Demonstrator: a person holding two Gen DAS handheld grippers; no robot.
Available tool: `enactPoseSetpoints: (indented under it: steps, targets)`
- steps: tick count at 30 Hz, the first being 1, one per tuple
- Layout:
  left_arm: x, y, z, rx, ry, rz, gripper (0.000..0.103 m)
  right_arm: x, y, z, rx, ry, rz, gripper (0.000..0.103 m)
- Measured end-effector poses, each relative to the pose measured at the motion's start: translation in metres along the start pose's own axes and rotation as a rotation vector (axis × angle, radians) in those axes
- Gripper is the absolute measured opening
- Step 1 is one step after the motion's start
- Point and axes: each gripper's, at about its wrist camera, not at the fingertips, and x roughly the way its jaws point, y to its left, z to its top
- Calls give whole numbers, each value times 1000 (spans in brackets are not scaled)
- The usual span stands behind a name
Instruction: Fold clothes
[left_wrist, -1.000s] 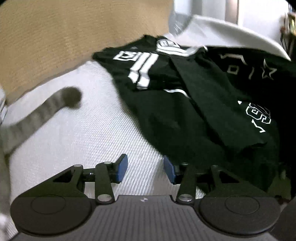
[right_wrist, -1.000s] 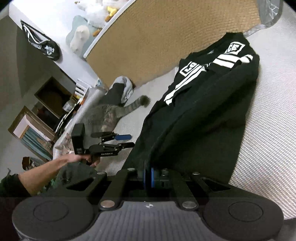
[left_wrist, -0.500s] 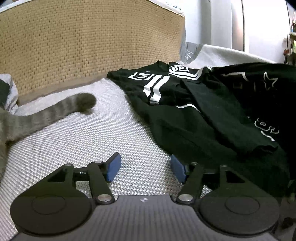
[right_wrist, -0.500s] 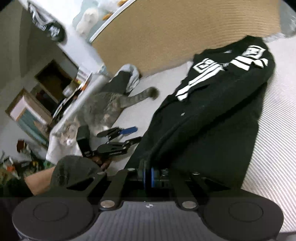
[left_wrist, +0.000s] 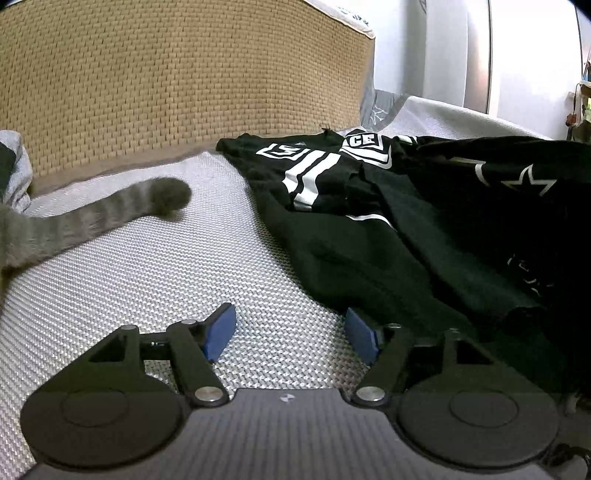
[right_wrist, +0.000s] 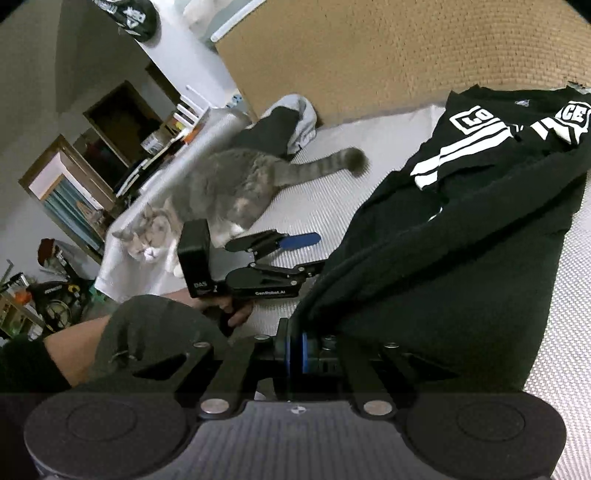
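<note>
On the left claw (right_wrist: 291, 254), spread wide, "GenRobot.AI" reads; right claw (right_wrist: 294, 352) pinches black "CE" shirt (right_wrist: 461, 258)

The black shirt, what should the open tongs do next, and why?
Probably slide the left tongs a little toward the black shirt and pinch its near edge. They are open over bare mattress beside that edge, while the right tongs are shut on the hem.
</note>
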Motion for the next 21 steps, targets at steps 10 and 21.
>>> enactPoseSetpoints:
  steps: [10,21]
  targets:
    - [1,-4,0,10,2,-2,74,9,10,-2,5,0,-22,7]
    - [5,-5,3,25,32,-46,91,33,39,11,-58,26,-34,7]
